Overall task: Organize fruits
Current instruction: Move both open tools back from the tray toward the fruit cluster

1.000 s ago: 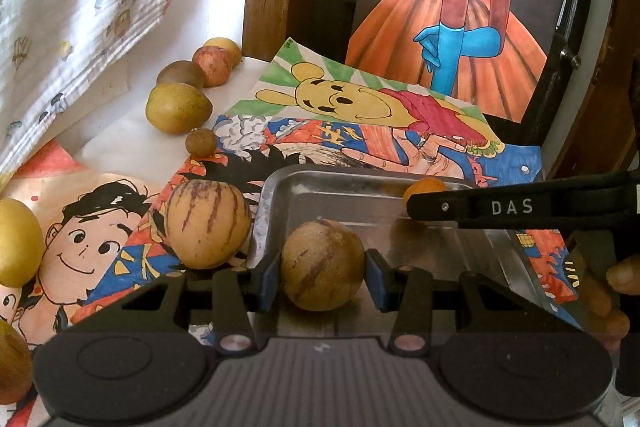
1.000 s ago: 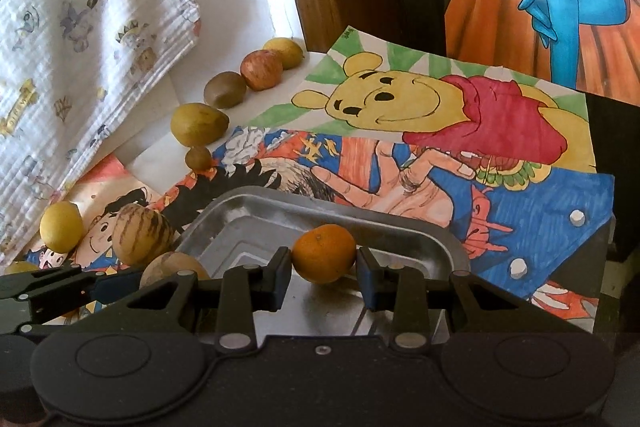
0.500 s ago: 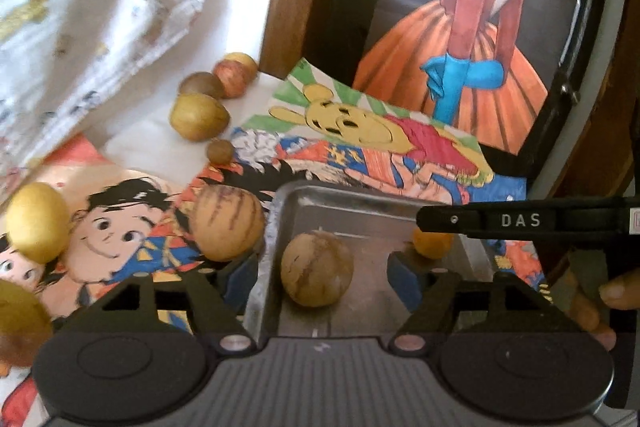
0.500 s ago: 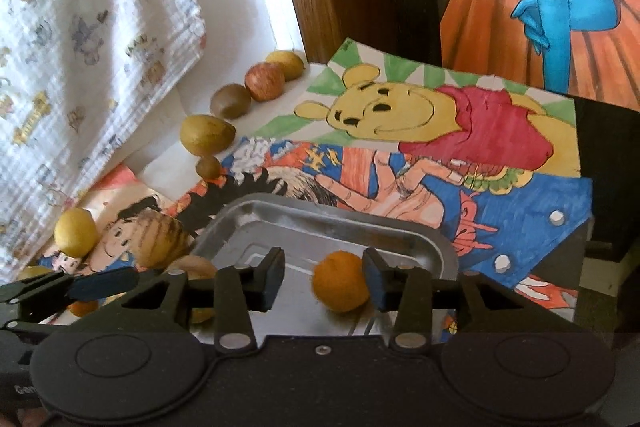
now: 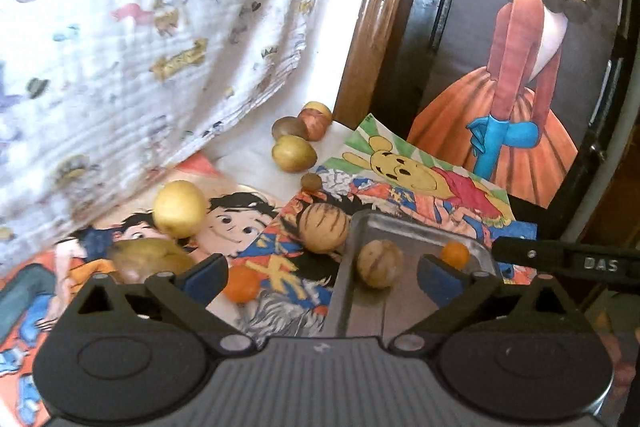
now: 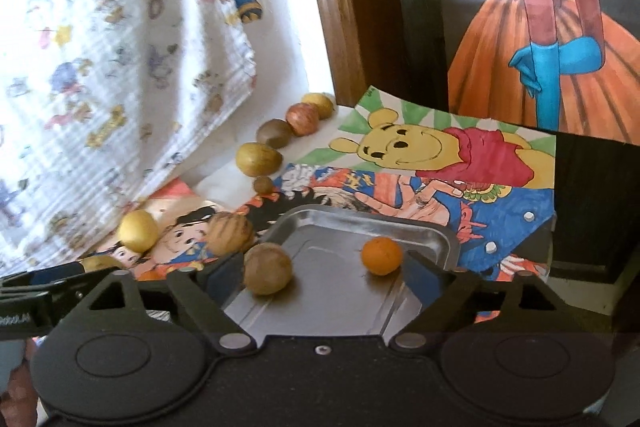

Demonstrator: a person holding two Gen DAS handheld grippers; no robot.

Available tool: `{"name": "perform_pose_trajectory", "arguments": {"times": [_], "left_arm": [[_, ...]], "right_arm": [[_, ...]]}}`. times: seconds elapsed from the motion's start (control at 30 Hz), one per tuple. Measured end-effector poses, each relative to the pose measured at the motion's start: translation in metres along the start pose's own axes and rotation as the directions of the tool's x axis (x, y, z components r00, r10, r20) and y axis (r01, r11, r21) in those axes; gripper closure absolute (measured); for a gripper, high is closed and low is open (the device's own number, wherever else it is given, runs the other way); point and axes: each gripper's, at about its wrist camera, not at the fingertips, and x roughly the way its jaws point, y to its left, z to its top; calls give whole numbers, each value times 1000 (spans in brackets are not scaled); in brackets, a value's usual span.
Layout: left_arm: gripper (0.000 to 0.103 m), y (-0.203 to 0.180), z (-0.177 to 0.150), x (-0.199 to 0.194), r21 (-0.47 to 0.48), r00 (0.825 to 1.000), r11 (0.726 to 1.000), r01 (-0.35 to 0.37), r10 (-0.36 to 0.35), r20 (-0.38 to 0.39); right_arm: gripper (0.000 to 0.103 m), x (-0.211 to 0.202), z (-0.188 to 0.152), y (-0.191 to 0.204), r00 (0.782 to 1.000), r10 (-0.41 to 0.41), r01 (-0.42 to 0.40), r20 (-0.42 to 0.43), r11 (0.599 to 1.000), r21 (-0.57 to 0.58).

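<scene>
Right wrist view: right gripper (image 6: 326, 269) wide, empty | left gripper (image 5: 322, 269) wide, empty | metal tray (image 6: 444, 241) holds striped brown fruit (image 6: 267, 269) at left edge, small orange (image 6: 381, 255) near far-right corner | risk: round fruits could roll if tray is nudged

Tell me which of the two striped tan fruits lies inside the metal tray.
The paler striped tan fruit lies inside the metal tray, near its left wall. The other striped fruit rests outside on the drawings.

Printed white cloth (image 5: 132, 39) hangs beside a brown wooden post (image 5: 374, 7).
</scene>
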Motion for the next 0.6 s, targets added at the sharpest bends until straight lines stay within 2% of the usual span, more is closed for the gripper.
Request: {"name": "perform_pose_trajectory", "arguments": {"times": [0.13,0.3,0.4,0.5,0.6], "left_arm": [[1,7,-6,-24,27,1000,1000,-5,5,-4],[1,11,-19,-50,79,1000,997,-18,20,-18],[1,15,-28,-62,95,998,994,-51,55,-43],[1,22,-34,-69,80,991,991,-106,112,-72],[1,36,-36,-78,45,988,992,-119,123,-98]], "right_arm": [[1,-27,-11,16,1000,16,-16,16,1000,1],[1,-56,-29,39,1000,14,-14,-12,1000,10],[1,-68,-40,52,999,6,-6,-42,1000,15],[1,-77,-53,62,997,-6,9,-81,999,34],[1,-81,-67,70,990,-15,22,-139,998,54]]}}
